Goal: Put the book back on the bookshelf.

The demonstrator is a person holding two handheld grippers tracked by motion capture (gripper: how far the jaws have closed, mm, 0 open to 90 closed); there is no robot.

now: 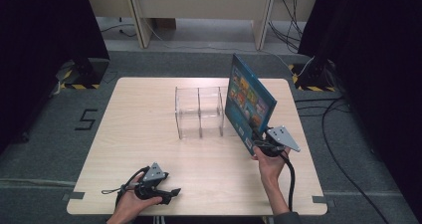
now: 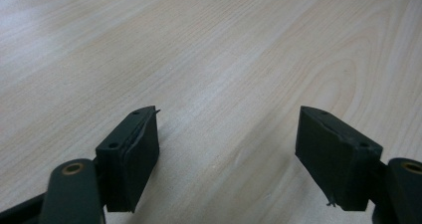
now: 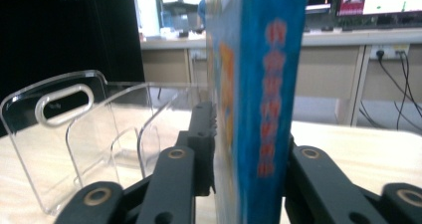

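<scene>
We rest our left gripper (image 1: 171,191) low at our near left, fingers (image 2: 130,157) apart and empty, while our right gripper (image 1: 257,137) stands raised, fingers (image 3: 201,149) flanking a book (image 1: 247,100).

The tabletop (image 1: 149,134) is light wood with rounded corners and stands on grey floor carpet (image 1: 45,134). A black numeral marking (image 1: 86,119) is fixed to the floor left of the tabletop. Yellow-and-black hazard-striped stand bases (image 1: 79,77) sit at the far left and far right corners. Black cables (image 1: 338,134) run across the floor on the right. A pale wooden bench (image 1: 199,5) stands behind, bordered by dark curtains (image 1: 45,30).
</scene>
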